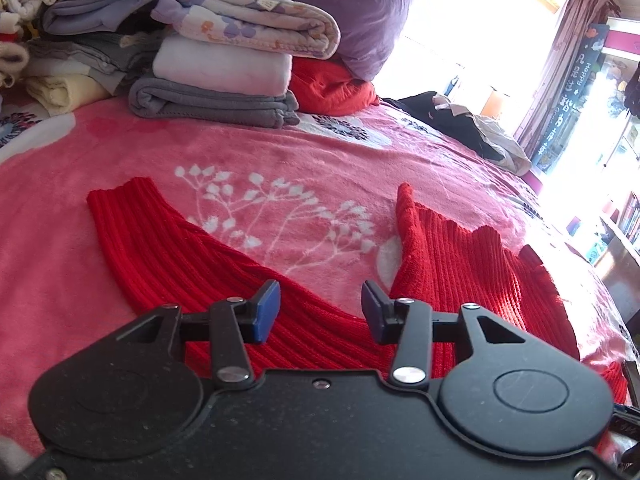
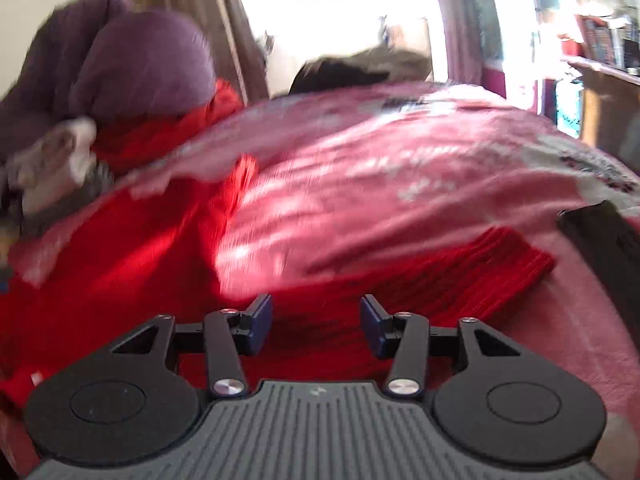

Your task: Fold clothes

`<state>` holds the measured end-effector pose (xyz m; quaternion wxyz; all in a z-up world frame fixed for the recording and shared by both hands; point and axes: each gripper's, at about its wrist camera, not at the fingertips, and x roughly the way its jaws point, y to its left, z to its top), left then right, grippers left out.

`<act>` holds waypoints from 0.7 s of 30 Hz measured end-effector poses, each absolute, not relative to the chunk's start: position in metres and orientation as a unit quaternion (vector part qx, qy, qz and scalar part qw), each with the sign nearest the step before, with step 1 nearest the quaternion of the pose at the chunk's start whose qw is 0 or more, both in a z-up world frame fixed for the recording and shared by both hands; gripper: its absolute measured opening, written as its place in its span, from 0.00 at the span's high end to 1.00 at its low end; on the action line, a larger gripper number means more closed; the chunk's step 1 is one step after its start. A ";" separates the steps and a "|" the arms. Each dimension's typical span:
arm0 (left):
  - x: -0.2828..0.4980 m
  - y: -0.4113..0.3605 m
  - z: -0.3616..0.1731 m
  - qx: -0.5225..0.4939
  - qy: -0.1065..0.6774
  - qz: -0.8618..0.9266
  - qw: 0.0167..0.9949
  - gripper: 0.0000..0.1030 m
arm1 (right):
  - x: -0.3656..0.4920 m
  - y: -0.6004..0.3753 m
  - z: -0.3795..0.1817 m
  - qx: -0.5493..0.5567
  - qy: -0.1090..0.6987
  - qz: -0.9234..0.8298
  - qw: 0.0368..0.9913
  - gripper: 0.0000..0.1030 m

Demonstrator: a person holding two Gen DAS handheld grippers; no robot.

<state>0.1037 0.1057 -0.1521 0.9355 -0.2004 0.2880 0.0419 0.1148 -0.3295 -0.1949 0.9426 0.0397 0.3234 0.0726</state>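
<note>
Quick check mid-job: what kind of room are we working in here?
Most likely a bedroom at home. The red sweater lies on a bed covered by a pink floral blanket, folded laundry is stacked beside a purple pillow, and a curtained window lights the room.

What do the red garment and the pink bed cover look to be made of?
Red garment: a ribbed knit, likely wool or acrylic; parallel raised ribs run along it, matte. Pink cover: looks like plush fleece; soft fuzzy nap with a printed white branch pattern. The fibre cannot be confirmed for either.
</note>
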 end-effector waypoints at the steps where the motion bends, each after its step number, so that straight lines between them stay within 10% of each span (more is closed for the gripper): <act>1: 0.105 0.104 -0.153 -0.199 0.290 0.039 0.935 0.57 | 0.118 -0.319 -0.201 0.003 0.338 0.063 0.939 0.54; 21: 0.176 0.051 -0.148 -0.134 0.310 -0.149 0.929 0.59 | 0.160 -0.247 -0.153 0.032 0.280 0.239 0.929 0.65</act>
